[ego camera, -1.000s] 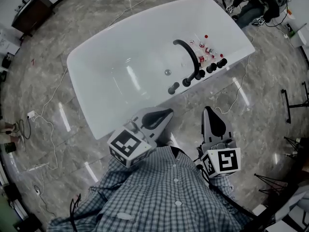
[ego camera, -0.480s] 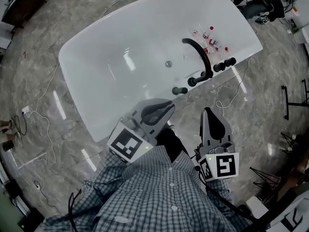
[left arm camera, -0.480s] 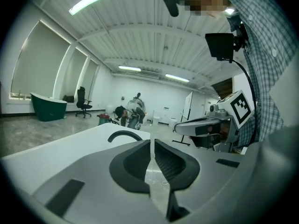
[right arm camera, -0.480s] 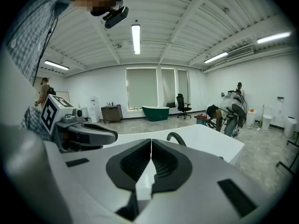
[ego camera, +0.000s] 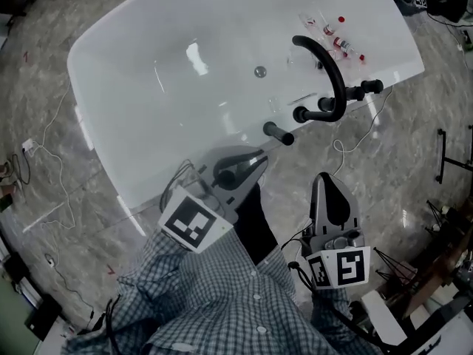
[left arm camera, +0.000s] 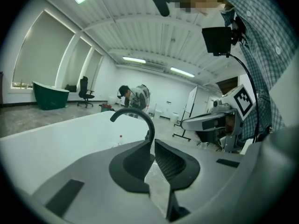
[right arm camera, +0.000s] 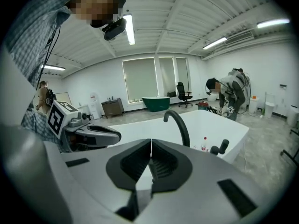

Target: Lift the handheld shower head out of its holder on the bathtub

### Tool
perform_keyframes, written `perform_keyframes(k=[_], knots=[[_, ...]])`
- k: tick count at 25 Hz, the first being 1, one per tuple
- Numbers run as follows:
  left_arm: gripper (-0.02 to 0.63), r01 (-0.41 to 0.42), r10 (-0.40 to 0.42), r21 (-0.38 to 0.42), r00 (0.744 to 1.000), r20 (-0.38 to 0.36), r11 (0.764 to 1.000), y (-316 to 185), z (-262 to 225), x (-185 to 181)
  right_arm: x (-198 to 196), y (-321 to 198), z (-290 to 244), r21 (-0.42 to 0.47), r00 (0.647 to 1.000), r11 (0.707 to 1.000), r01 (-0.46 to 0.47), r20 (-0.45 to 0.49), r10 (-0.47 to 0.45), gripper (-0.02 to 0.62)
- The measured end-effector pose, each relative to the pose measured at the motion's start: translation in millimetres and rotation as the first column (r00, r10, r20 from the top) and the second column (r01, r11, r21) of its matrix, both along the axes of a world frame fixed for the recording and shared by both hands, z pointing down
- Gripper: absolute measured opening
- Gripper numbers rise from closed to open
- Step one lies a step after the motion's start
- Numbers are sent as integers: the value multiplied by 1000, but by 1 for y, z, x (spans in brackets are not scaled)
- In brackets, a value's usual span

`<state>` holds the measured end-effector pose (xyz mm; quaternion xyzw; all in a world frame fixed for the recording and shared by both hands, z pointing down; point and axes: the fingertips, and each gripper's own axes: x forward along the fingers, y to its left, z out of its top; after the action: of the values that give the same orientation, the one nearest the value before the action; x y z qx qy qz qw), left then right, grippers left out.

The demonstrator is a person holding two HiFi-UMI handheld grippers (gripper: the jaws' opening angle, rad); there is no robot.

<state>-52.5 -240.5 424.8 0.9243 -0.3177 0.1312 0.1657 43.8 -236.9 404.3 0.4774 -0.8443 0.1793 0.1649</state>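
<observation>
Both pairs of jaws are closed tip to tip with nothing between them. The left gripper (left arm camera: 151,148) and the right gripper (right arm camera: 151,144) hang side by side over the marble floor (ego camera: 388,172), just before the white bathtub (ego camera: 111,135). The black shower head (ego camera: 277,133) stands in its holder on the near rim, left of the curved spout (ego camera: 329,69), untouched.

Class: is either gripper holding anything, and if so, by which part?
Nothing is held. The left gripper and the right gripper each have their jaws shut together with nothing between them.
</observation>
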Motion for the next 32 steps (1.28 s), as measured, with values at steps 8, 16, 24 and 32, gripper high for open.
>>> perform_keyframes(k=[8,16,24,32], knots=[[11,-65,64,2,992,112,998,-3,77,13,4,-3,66,-55,998,996,66,11,-66,17],[11,-17,17,-2,992,122,1000,-6,132,14,15,1,117,-80,998,995,59,28,-57,17],[12,-5,7,-10,988,154,1000,-16,174,22,19,-2,150,-115,998,992,49,48,-44,17],[66,-53,52,0,977,209,999,-18,210,32,22,-6,155,-119,995,993,23,95,-12,17]])
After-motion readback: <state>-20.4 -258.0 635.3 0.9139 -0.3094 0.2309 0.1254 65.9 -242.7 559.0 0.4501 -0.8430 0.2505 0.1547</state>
